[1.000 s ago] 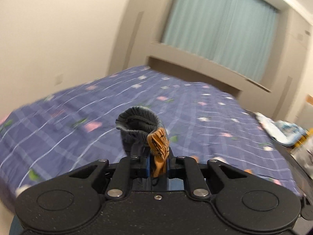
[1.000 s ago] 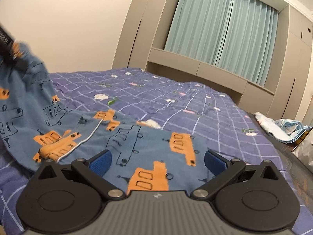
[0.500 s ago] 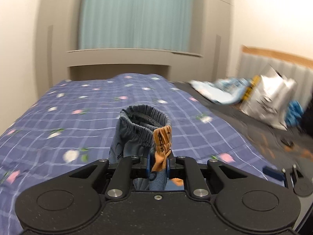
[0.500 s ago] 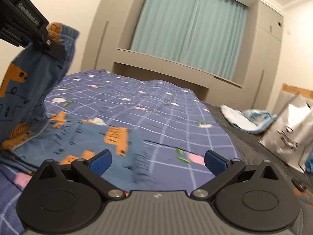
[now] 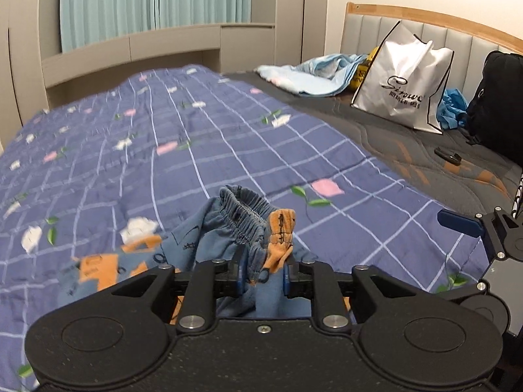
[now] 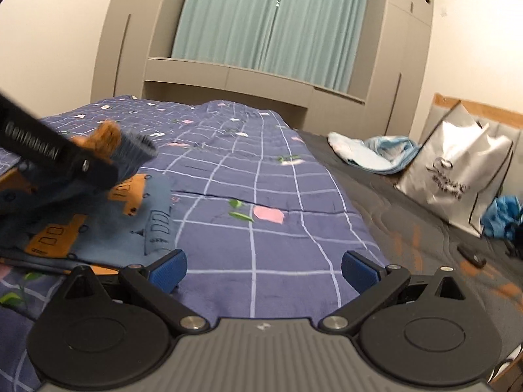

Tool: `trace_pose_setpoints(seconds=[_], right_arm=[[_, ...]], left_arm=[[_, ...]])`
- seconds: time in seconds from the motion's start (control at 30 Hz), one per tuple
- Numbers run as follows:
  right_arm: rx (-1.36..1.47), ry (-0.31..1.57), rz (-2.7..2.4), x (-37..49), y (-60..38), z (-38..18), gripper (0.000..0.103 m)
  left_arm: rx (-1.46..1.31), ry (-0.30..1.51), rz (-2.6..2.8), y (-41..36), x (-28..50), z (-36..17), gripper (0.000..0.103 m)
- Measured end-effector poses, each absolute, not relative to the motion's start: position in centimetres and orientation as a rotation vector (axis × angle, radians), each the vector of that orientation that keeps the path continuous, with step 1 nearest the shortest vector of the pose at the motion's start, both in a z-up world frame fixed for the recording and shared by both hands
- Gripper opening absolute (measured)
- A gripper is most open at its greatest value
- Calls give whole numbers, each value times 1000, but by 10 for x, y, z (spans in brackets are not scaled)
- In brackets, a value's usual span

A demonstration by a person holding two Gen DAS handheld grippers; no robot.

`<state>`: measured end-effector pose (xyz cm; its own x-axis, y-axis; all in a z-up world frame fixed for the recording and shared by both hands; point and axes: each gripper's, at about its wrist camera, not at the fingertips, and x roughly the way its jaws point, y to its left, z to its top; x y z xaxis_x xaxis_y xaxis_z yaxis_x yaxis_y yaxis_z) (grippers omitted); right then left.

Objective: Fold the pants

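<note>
The blue pants (image 5: 212, 238) with orange truck prints lie bunched on the purple checked bedspread (image 5: 228, 137). My left gripper (image 5: 263, 276) sits low over them. Its jaws are opening, with the elastic waistband (image 5: 248, 209) and an orange patch still filling the gap and touching both pads. From the right wrist view, the left gripper (image 6: 108, 166) is at the far left with the waistband sticking out of it, above the pants (image 6: 108, 228). My right gripper (image 6: 263, 268) stands wide open over bare bedspread, to the right of the pants, with nothing between its fingers (image 5: 457, 223).
A white shopping bag (image 5: 402, 88) leans on the padded headboard (image 5: 457, 39) at the right. Light blue clothes (image 5: 313, 75) and a black bag (image 5: 497, 98) sit beside it on the dark mattress cover. A small dark object (image 5: 447, 155) lies there too.
My left gripper has swung to the right and come down, bringing the waistband onto the bed, and its jaws have widened a little. The right gripper has turned right, still open.
</note>
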<state>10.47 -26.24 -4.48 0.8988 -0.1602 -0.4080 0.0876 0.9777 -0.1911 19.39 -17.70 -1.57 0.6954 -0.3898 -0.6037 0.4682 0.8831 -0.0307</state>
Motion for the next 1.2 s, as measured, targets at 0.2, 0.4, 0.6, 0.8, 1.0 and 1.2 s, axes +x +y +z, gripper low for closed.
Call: trace_pose_setpoints(seconds=[0.2,0.4,0.6,0.8,1.0,1.2], right_arm=[[-175,447,-130,104,-262,-47,103],[-168,460,-136,106,-262,-50,103],[-171,442,-121,103,-259,-46,103],[-146,397,-25,105,-240,-25,103],[-122,444,126,130,-205,-10,103],[-216,537,101,148,-182,-19,103]], left_arm=[[50,656,-542,-167,186,-14,58],[-7,611,-518,-141,165,-5,84],[-75,609,-302,-97,151,-12,100],[-157,683,-103,-56,152,-27,101],[-186,757,-64,-41,155,-42,101],[-193,769,-94,-36,146,-52,102]])
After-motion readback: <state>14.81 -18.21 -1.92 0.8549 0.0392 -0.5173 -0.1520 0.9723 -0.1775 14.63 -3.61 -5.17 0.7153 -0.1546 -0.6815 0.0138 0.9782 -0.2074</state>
